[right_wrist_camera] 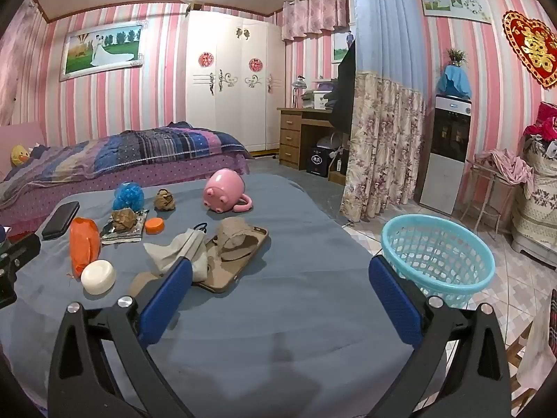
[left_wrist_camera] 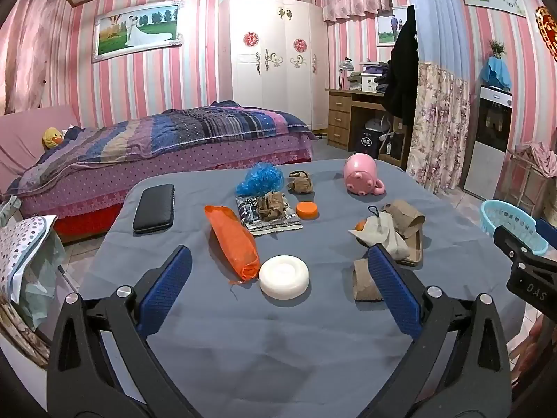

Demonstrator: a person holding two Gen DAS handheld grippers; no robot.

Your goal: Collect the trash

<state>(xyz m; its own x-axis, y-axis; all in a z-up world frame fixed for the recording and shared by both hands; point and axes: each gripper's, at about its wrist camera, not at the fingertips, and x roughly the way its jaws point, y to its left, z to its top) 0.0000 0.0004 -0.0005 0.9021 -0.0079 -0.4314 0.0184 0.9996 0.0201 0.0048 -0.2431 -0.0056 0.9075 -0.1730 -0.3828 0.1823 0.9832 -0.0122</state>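
A table under a grey-blue cloth (left_wrist_camera: 278,348) holds trash: an orange wrapper (left_wrist_camera: 232,240), a blue plastic wad (left_wrist_camera: 260,179), crumpled brown paper balls (left_wrist_camera: 300,182) (left_wrist_camera: 269,205), a silver wrapper (left_wrist_camera: 268,214), cardboard tubes (left_wrist_camera: 405,217) (left_wrist_camera: 363,280), a white round lid (left_wrist_camera: 283,277) and an orange cap (left_wrist_camera: 307,210). A light blue basket (right_wrist_camera: 437,259) stands off the table's right edge. My left gripper (left_wrist_camera: 278,285) is open and empty, just before the white lid. My right gripper (right_wrist_camera: 280,292) is open and empty over the cloth, left of the basket.
A pink pig mug (left_wrist_camera: 362,174) lies on its side at the far end. A black case (left_wrist_camera: 154,208) lies at the left. A grey cloth pouch (right_wrist_camera: 181,250) and a phone case (right_wrist_camera: 236,261) lie mid-table. A bed (left_wrist_camera: 156,149) stands behind.
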